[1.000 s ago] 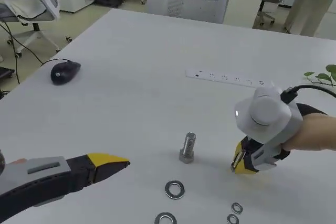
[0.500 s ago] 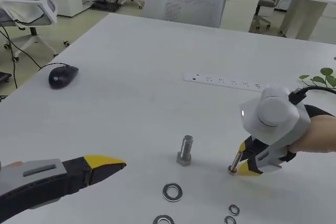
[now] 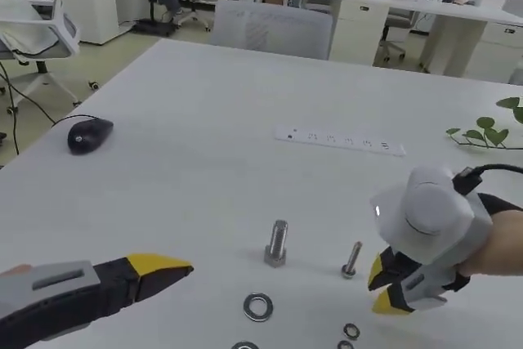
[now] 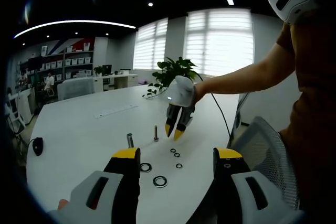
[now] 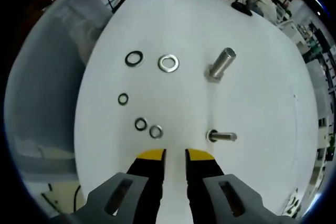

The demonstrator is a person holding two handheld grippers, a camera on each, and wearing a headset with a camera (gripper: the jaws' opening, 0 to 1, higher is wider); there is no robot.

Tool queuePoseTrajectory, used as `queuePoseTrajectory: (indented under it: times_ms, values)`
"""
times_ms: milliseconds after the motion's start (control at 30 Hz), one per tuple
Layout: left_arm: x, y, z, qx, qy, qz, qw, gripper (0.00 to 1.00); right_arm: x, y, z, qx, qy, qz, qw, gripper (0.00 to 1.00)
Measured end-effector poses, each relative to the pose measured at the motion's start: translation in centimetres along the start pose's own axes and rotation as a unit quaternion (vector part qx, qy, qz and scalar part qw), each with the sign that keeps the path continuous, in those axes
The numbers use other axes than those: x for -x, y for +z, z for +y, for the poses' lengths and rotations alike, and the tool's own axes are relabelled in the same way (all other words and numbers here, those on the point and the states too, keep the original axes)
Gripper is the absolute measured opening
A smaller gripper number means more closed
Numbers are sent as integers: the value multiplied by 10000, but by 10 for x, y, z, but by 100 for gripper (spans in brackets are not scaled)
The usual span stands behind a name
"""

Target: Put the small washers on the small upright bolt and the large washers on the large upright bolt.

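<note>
Right gripper (image 5: pixel 175 155) jaws: parted by a narrow gap, pinching nothing; tips tilted down at the bench (image 3: pixel 204 120), close to its near edge.
Left gripper (image 4: pixel 177 154) jaws: spread wide, holding nothing; held low over the near-left part of the bench, aimed toward the bolts.
Small washers (image 5: pixel 156 131): flat on the bench just ahead of the right gripper's tips; two side by side and almost touching, a third a little apart, all by the near edge.
Small bolt (image 5: pixel 220 137): standing on its head, long axis upright, just ahead of the right gripper's tips, off to the other side from the small washers.
Large bolt (image 5: pixel 220 64): also upright on its head, further in from the near edge, near the small bolt but apart from it.
Large washers (image 5: pixel 168 63): two, flat, side by side, by the near edge between the two grippers, on the left gripper's side of the large bolt.
Deciding relation: small washers, small bolt and right gripper tips clustered close together; right gripper far nearer than the left. Likely a short sideways carry, then a drop straight down the upright shank. Flat rings, so probably a tips-down pinch across one rim.
Writing: none legible. Power strip (image 3: pixel 339 140) toward the far edge, its markings too small to read; mouse (image 3: pixel 88 133) toward the left edge, no logo discernible.
</note>
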State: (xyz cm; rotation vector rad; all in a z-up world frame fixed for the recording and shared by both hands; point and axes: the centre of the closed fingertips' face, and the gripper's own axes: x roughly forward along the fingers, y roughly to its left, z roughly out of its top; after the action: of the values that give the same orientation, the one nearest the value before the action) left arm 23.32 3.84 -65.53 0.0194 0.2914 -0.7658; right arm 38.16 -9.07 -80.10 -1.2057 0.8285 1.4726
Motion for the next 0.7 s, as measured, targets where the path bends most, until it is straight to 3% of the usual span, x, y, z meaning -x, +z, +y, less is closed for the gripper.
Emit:
queuePoseTrajectory:
  times_ms: [367,700]
  values:
    - [4,2,-7,-24,11,-30,10000,55,-11,1,24,225,226,49,9995,16]
    - [1,3,-9,-2,-4,-9,10000,55,-17,7,24,763,487,-68,9959,19]
